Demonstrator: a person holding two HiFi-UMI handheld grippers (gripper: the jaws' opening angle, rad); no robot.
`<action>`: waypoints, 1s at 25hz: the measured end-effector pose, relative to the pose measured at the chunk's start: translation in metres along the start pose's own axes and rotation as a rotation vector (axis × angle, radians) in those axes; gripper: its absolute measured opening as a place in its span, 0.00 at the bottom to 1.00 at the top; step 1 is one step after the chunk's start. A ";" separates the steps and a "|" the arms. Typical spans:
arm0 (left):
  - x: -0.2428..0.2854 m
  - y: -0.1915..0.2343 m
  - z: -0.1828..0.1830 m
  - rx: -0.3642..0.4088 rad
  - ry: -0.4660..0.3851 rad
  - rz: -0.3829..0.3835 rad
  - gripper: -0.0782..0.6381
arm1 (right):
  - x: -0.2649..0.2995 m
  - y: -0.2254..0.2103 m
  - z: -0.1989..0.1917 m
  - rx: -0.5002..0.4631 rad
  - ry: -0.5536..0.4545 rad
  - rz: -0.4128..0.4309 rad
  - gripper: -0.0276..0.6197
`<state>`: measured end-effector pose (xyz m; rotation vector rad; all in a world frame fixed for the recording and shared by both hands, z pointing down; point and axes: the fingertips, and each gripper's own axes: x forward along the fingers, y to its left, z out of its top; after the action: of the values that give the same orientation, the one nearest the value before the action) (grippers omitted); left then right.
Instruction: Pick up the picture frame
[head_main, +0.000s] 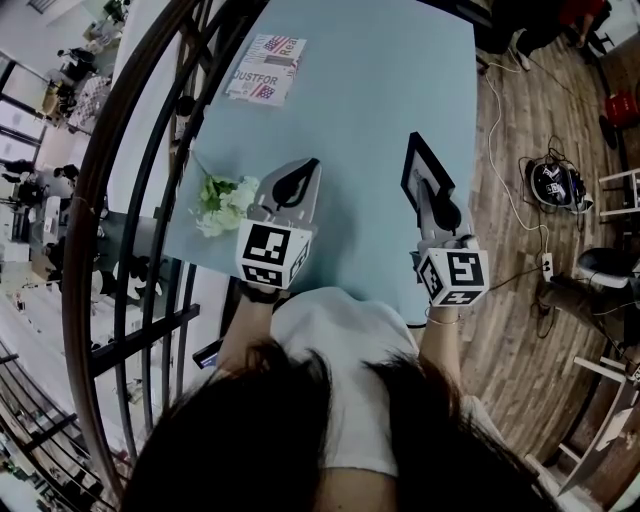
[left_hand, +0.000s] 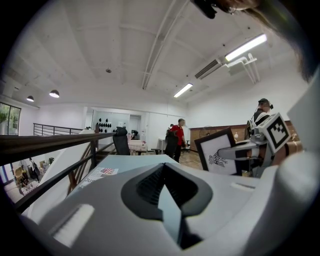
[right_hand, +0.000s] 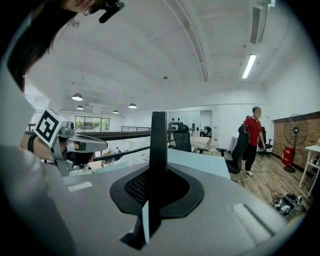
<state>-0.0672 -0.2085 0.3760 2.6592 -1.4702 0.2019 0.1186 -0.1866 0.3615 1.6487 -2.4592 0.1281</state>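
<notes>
So the surface (head_main: 370, 90) is a smooth, pale blue tabletop in a big open office: white ceiling with strip lights, wood plank floor (head_main: 530, 120) off to the right, and a curved black metal railing (head_main: 130, 150) running down the left side. At the far left corner lies a printed booklet (head_main: 266, 68), flat. A little bunch of white flowers (head_main: 222, 200) with green leaves sits at the left edge, just beside the left gripper (head_main: 298, 178).

The frame (head_main: 425, 165) is a thin black rectangle with a white picture inside, some small dark drawing on it. It stands upright over the right part of the surface, well apart from the booklet. The right gripper (head_main: 440, 210) has it: in the right gripper view its jaws are clamped on the frame's edge, which rises straight up between them. I can't tell whether its bottom edge touches the surface.

The left gripper's jaws are closed together with nothing in them, and it sits level beside the right one, apart from the frame.
</notes>
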 end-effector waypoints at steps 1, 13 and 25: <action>0.000 0.000 0.000 -0.001 -0.002 0.001 0.19 | -0.001 0.000 0.000 0.000 -0.001 -0.001 0.06; -0.001 0.002 0.001 -0.007 -0.007 0.012 0.19 | -0.002 -0.001 -0.001 0.005 -0.004 -0.004 0.06; -0.004 0.003 0.002 -0.006 -0.010 0.016 0.19 | -0.003 0.001 -0.001 0.007 -0.003 0.000 0.06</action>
<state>-0.0720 -0.2070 0.3734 2.6492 -1.4926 0.1851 0.1185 -0.1830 0.3615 1.6525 -2.4640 0.1354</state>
